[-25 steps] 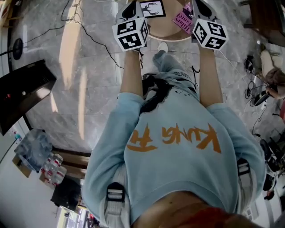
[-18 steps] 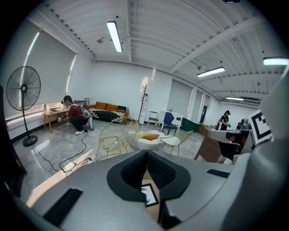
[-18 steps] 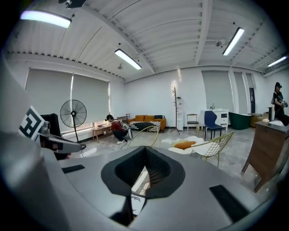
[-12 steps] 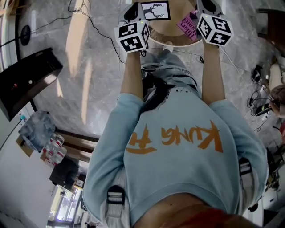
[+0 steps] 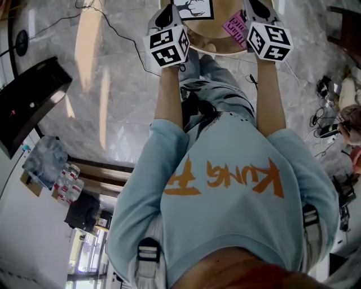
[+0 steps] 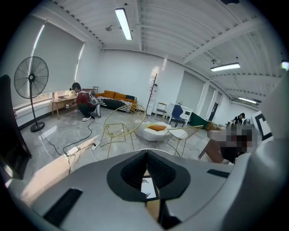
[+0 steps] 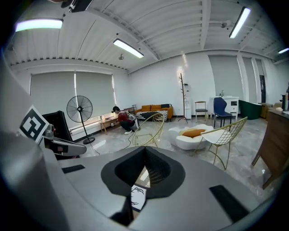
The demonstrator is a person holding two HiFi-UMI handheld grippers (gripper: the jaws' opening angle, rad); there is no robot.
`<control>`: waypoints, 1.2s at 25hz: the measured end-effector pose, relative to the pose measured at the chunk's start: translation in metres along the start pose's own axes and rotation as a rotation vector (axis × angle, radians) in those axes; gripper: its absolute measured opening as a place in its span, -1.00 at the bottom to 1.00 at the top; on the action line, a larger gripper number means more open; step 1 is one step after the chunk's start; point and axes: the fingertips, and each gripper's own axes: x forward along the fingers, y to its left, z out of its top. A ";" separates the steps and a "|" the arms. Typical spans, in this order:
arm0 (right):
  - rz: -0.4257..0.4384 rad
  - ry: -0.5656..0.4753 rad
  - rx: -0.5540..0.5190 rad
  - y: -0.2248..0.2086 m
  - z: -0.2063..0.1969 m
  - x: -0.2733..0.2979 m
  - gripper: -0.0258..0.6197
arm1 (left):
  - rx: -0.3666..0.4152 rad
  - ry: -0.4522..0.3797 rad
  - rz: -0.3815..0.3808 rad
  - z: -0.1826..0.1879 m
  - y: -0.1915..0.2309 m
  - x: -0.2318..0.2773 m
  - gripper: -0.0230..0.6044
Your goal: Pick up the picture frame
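The picture frame (image 5: 194, 8), black-edged with a white antler drawing, lies on a round wooden table (image 5: 217, 44) at the top of the head view. My left gripper (image 5: 165, 17) reaches over the table's near left rim, beside the frame. My right gripper (image 5: 255, 8) hangs at the near right, over a pink card (image 5: 233, 27). In the left gripper view the jaws (image 6: 146, 153) are shut and empty, with the frame (image 6: 149, 187) showing below them. In the right gripper view the jaws (image 7: 145, 149) also meet, empty, above the frame's drawing (image 7: 137, 197).
A black slanted panel (image 5: 28, 104) stands on the marble floor to my left, with cables (image 5: 121, 53) running past it. Gold wire chairs (image 6: 119, 124), a standing fan (image 6: 30, 79) and a crouching person (image 6: 86, 106) are farther off. A wooden cabinet (image 7: 275, 144) is at the right.
Both grippers have sunk and moved forward over the table's near rim. The frame and table now sit closer to the top edge of the head view.
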 end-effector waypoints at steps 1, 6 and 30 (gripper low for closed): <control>-0.007 0.010 0.004 -0.005 -0.006 0.004 -0.93 | -0.005 0.008 0.000 -0.005 0.000 0.007 -0.86; -0.022 0.074 0.028 -0.015 -0.043 0.017 -0.93 | -0.019 0.070 -0.004 -0.037 0.001 0.028 -0.86; 0.061 0.342 0.129 -0.005 -0.238 0.109 -0.93 | 0.025 0.298 0.063 -0.194 0.059 0.140 -0.86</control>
